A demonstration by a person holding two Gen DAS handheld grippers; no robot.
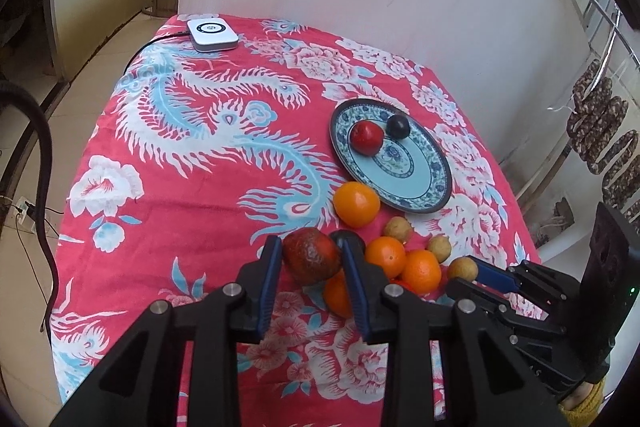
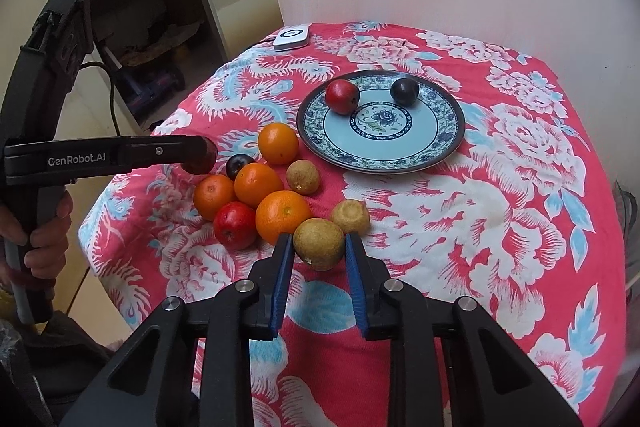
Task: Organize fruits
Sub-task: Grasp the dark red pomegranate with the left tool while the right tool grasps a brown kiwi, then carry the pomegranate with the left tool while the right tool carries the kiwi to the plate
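Note:
My left gripper (image 1: 310, 255) is shut on a dark red fruit (image 1: 312, 259) at the near-left edge of a fruit pile. That pile holds several oranges (image 1: 356, 205), tan round fruits (image 1: 398, 229) and a dark plum (image 2: 239, 165). My right gripper (image 2: 319, 247) is shut on a tan round fruit (image 2: 319, 245) at the pile's near-right side. Beside it lie another tan fruit (image 2: 351, 215) and a bright red fruit (image 2: 235, 225). Beyond the pile, the blue-patterned plate (image 2: 384, 135) carries a red fruit (image 2: 342, 97) and a dark plum (image 2: 405, 91). The left gripper (image 2: 200, 159) also shows from the side.
A red floral cloth (image 1: 180, 187) covers the table, which stands against a white wall. A white device (image 1: 212, 34) with a cable sits at the far-left corner. A hand (image 2: 44, 231) grips the left tool's handle. Dried sausages (image 1: 600, 131) hang off the table's right.

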